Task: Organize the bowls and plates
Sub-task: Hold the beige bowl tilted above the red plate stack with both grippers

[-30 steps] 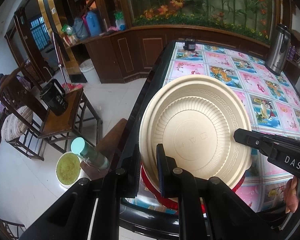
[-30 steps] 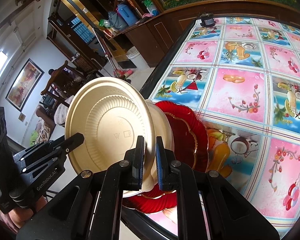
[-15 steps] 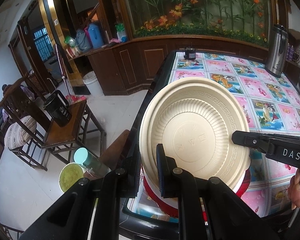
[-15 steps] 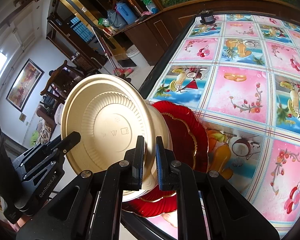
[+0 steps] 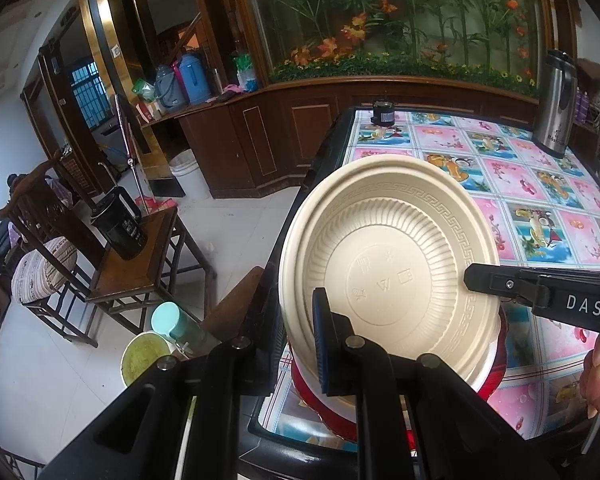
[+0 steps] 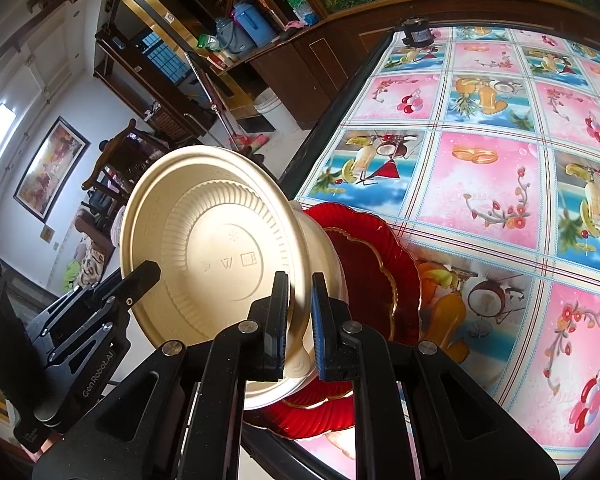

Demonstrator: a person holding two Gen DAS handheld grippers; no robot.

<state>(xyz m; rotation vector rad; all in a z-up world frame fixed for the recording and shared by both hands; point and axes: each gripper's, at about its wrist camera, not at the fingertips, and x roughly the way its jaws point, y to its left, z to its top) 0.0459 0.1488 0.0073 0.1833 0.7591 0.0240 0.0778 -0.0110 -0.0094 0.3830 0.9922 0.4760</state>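
I pinch the ribbed beige plastic plate [image 5: 388, 264] upright in both tongs, left tongs [image 5: 300, 344] and right tongs [image 6: 300, 320], above the scalloped red glass plate [image 6: 372, 276] at the surface's [image 6: 496, 184] near corner, seemingly for stacking.

Occlusions around the plate stack, both wrist views

Left gripper [image 5: 300, 344]: its left finger is hidden behind the beige plate [image 5: 388, 276]. Red plate [image 5: 496, 380] mostly covered by the beige ones, only rim slivers show; how many beige plates sit underneath can't be told. Hand [image 5: 598, 384] cut off at the frame edge. Moulded marks on the beige plate's base unreadable.
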